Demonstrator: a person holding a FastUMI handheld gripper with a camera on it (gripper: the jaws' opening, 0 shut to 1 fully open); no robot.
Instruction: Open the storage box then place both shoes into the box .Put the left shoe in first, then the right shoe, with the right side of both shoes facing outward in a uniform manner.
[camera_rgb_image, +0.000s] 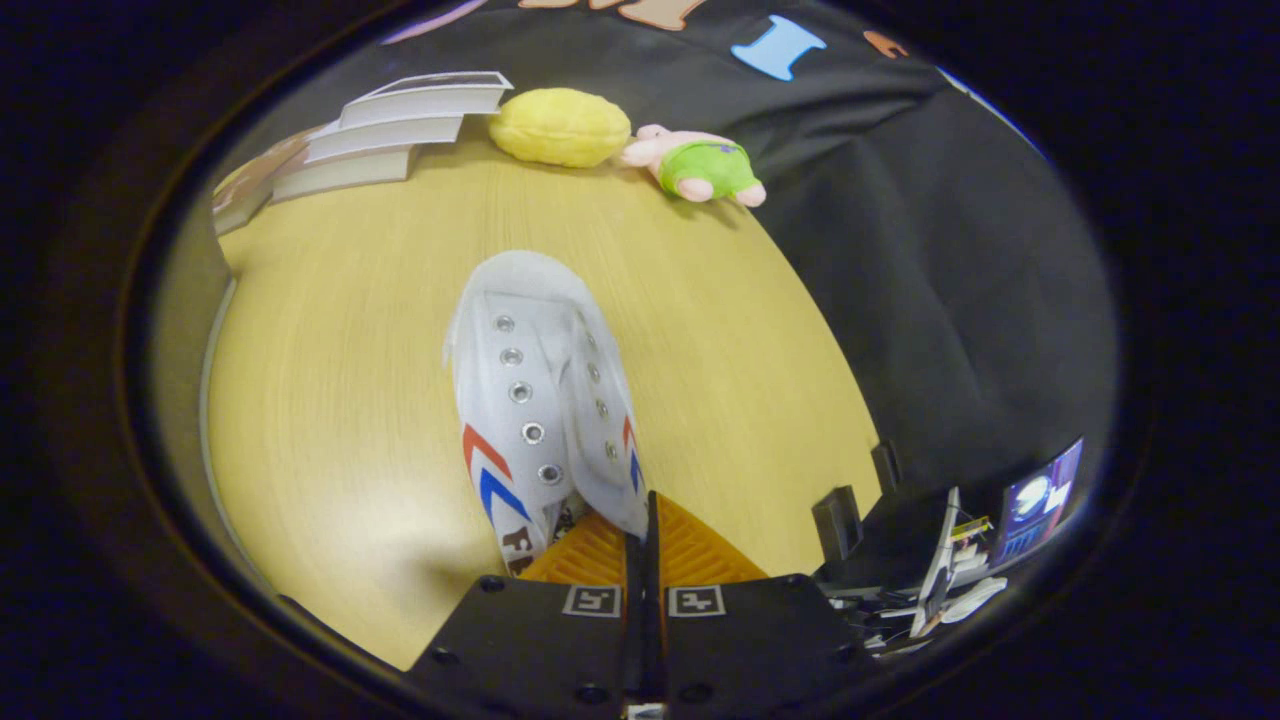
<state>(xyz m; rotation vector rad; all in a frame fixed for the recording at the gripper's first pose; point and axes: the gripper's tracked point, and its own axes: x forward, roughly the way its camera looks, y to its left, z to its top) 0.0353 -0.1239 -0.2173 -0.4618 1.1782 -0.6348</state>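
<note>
Fingers pinching shoe; books, plush toys beyond.

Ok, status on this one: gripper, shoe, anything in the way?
Gripper shut on white sneaker's heel collar. Sneaker toe points away over wooden table. Nothing near; books and plush toys at far edge.

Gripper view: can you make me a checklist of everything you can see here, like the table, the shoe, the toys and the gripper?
Surface: light wooden table, bare around the shoe.
Job's things: one white sneaker with red and blue stripes, toe pointing away from the gripper; it looks lifted, though that is not certain. Storage box: nothing seen.
Clutter: stack of books, yellow plush and pink plush in green shorts, all at the table's far edge.
Gripper: gripper fingers closed together, pinching the sneaker's heel end.
Cables: tangle near the monitor, too small to tell apart.
Surroundings: black cloth wall.
</note>
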